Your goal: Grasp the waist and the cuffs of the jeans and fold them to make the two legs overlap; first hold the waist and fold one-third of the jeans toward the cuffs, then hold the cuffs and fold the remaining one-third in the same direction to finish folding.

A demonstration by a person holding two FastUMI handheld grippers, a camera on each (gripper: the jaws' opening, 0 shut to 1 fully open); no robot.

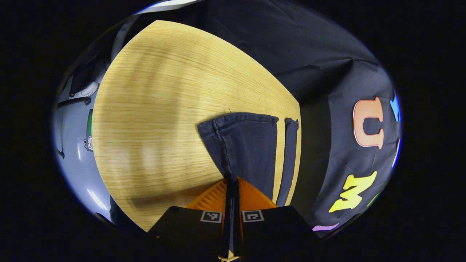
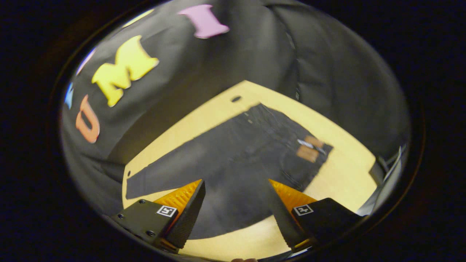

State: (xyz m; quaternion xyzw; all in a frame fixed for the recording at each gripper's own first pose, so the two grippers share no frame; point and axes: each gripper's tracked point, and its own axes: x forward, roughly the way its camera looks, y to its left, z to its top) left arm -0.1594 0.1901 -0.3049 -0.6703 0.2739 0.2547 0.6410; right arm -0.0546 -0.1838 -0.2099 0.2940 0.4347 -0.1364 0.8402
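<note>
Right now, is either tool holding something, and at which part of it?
The left tool is shut on the jeans, pinching the cloth of one leg near its cuff. The right tool is open above the jeans and holds nothing.

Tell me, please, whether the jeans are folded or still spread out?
Spread out: the jeans lie flat on the table, both legs apart, a strip of wood between the cuffs.

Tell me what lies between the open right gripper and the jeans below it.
Nothing visible does. In the right gripper view the right gripper is open above the jeans, spread flat on the wooden table, with only air between its fingers and the cloth.
</note>
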